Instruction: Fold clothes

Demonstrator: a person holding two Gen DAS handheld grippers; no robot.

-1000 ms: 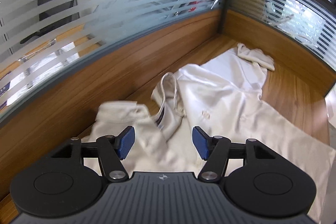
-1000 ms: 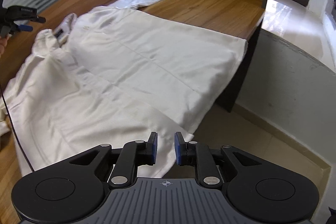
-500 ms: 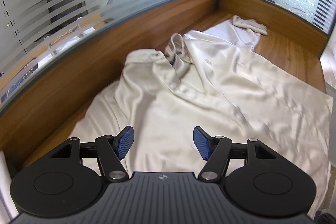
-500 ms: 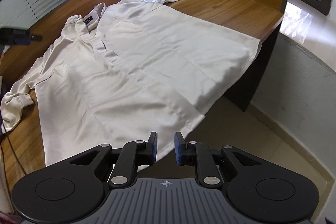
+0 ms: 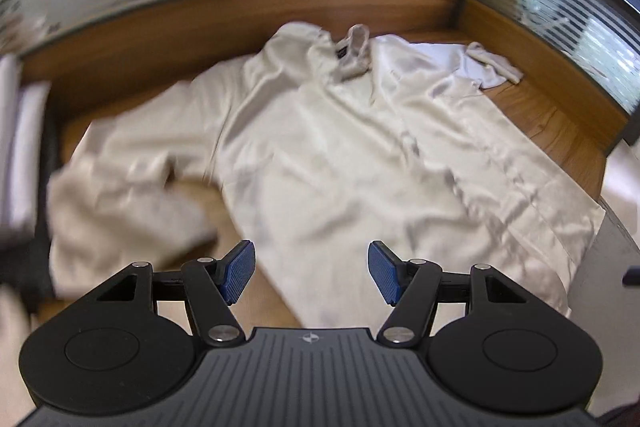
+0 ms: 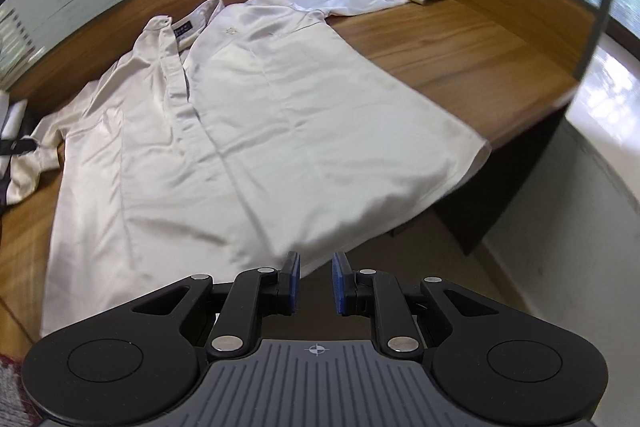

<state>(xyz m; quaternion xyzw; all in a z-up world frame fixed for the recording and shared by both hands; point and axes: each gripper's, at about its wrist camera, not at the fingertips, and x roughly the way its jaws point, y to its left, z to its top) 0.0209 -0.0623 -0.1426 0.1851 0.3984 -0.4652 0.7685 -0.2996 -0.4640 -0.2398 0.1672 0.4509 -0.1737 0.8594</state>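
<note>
Shirt [image 6: 256, 131] lies spread front-up across the wooden desk [image 6: 460, 43], collar at the far side, hem hanging over the near edge, sleeves flung out left and right. No fold looks made yet; all of it remains. Left gripper [image 5: 311, 273] hovers spread wide and empty; right gripper [image 6: 314, 281] narrowly parted, pinching nothing.

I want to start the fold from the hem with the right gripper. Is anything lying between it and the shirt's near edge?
Nothing visible. The right gripper hangs just off the shirt, whose hem droops over the desk edge, and only open air separates them.
</note>
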